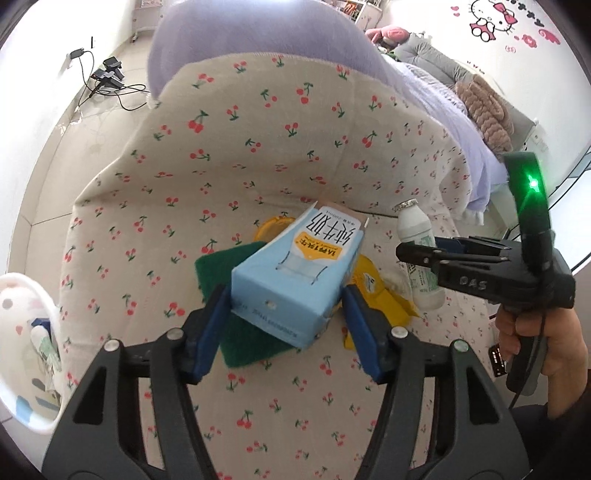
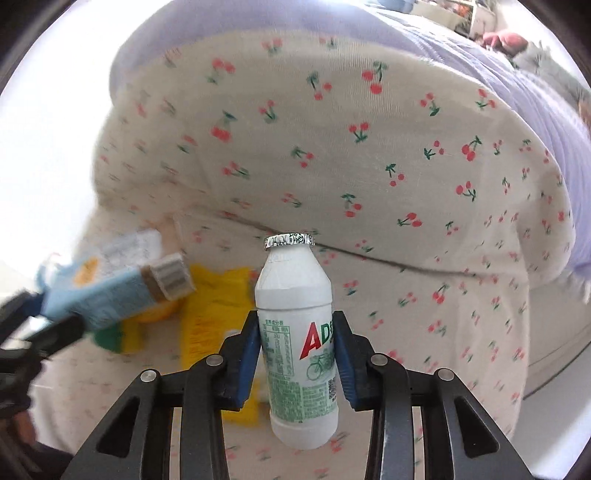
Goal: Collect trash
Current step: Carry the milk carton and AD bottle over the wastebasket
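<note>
A cream cloth printed with red cherries (image 1: 258, 155) is spread over a bed with lilac bedding (image 1: 236, 33), and the trash is seen lying on it. One white bin with pastel spots (image 1: 22, 306) is seen at the left edge of the left wrist view, with some packaging inside it.

The left gripper (image 1: 286, 301) is half closed, its two blue pads (image 1: 210, 317) set against the sides of one light-blue rectangular milk carton with a yellow label (image 1: 295, 273), which is clamped at its near end and tilted up off the cloth. Under the carton one dark green scouring pad (image 1: 240, 332) is lying flat, and one crumpled yellow wrapper (image 1: 384, 299) is spread to its right. A small yellow round item (image 1: 269, 227) is partly hidden behind the carton; what it is cannot be told.

The right gripper (image 2: 297, 354) is narrowed onto one small white plastic drink bottle with a silver foil cap and green-and-red label (image 2: 295, 314). The bottle is pinched at its label between the two blue pads (image 2: 249, 354) and is held upright. The hand (image 1: 532, 339) holding this gripper is seen at the right of the left wrist view.

Two grippers, one carton, one bottle, one pad and one wrapper are counted.
</note>
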### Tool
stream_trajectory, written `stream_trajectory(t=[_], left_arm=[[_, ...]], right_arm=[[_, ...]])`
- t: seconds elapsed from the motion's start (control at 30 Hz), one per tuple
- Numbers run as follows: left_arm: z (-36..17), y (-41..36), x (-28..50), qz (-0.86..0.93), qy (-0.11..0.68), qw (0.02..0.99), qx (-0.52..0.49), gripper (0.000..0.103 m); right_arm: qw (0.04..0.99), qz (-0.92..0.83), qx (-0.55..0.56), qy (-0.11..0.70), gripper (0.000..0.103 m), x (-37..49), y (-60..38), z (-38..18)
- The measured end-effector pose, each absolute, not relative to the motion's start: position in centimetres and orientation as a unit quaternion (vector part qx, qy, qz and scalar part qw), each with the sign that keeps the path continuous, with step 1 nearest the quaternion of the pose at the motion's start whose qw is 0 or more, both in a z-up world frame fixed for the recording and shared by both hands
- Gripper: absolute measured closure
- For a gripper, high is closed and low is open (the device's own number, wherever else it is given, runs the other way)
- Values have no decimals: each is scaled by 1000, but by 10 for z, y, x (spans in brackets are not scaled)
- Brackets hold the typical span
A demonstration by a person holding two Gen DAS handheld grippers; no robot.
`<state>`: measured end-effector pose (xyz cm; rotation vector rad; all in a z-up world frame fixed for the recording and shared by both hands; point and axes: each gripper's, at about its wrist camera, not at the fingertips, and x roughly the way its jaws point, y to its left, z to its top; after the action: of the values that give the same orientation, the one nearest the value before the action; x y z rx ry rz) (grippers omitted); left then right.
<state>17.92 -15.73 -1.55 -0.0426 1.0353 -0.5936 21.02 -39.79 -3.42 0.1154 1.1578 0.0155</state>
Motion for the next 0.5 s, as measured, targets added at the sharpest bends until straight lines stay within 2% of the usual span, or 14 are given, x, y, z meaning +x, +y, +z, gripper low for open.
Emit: stream_trajectory(t=[0.23,0.5], left_arm=[[-8,-140,171,-281,479,831,-36,43],[2,-112,162,-271,466,841,-58,43]], right_arm=[[844,41,119,522,65,185,-386,-5],[845,51,132,515,65,161,-354,2]])
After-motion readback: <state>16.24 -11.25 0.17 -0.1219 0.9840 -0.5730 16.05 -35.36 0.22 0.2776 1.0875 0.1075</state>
